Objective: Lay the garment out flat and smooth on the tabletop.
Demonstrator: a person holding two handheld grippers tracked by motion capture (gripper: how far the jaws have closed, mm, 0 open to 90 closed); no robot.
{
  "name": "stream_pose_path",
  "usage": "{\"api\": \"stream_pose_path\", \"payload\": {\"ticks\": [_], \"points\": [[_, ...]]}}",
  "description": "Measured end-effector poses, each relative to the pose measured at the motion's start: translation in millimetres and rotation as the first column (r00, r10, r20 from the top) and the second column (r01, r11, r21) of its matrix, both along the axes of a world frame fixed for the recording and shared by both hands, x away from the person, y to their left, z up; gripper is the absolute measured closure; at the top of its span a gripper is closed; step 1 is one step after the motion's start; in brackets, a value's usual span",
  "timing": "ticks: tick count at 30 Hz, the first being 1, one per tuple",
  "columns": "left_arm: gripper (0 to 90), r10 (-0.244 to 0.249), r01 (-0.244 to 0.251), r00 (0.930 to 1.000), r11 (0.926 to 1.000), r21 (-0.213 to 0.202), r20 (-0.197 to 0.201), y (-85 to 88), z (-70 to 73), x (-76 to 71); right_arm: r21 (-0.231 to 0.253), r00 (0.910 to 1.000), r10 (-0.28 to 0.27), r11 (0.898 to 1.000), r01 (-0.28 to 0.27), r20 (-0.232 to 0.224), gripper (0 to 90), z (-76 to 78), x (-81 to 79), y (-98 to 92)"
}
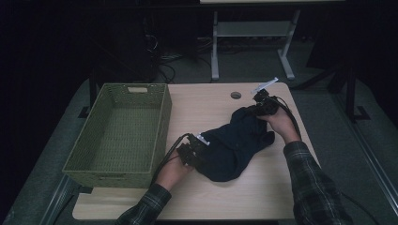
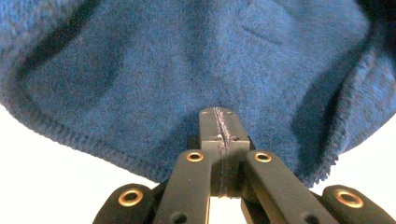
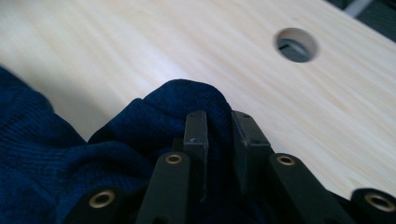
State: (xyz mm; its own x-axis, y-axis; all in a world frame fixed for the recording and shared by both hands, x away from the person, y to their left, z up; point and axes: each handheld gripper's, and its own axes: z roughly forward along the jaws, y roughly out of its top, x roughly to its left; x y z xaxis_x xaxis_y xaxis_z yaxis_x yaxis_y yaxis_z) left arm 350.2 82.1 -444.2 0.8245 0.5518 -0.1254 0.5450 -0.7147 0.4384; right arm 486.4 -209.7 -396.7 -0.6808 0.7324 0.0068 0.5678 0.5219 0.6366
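On table (image 1: 197, 105), both grippers pinch dark blue garment (image 1: 232, 145); R grip prob. loose.

the high view is dim, with a dark background. both gripper views are bright; the bench (image 2: 28, 154) is overexposed to white, and near jaws look soft.

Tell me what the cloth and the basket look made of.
Cloth: dark blue knit, likely wool or fleece; fuzzy nap and a stitched hem show in the left gripper view. Basket: olive-green woven wicker or moulded plastic, matte; the weave pattern shows, but the material stays uncertain.
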Motion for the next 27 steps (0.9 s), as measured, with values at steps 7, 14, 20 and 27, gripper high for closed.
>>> {"api": "stream_pose_path", "payload": {"ticks": [7,14,20,27], "points": [[90.0,-0.001,0.001,1.0000,1.0000,0.001,0.000,-0.3,0.2,0.1,0.004,0.9934,-0.111,0.994,0.111,0.028,78.1,-7.6,13.1,-17.2],[90.0,-0.004,0.004,1.0000,1.0000,0.005,0.001,-0.3,0.4,0.1,-0.022,0.9774,-0.205,0.978,0.206,0.051,79.0,-5.4,28.2,-23.2],[90.0,-0.002,0.002,1.0000,1.0000,0.001,0.005,-0.4,0.1,-0.1,0.012,0.9682,-0.249,0.968,0.249,0.022,74.3,-15.7,34.2,-22.3],[90.0,-0.001,0.001,1.0000,1.0000,-0.006,-0.005,0.3,-0.3,0.8,0.119,0.9738,-0.224,0.969,0.219,0.036,52.1,-0.4,25.4,-22.4]]}}
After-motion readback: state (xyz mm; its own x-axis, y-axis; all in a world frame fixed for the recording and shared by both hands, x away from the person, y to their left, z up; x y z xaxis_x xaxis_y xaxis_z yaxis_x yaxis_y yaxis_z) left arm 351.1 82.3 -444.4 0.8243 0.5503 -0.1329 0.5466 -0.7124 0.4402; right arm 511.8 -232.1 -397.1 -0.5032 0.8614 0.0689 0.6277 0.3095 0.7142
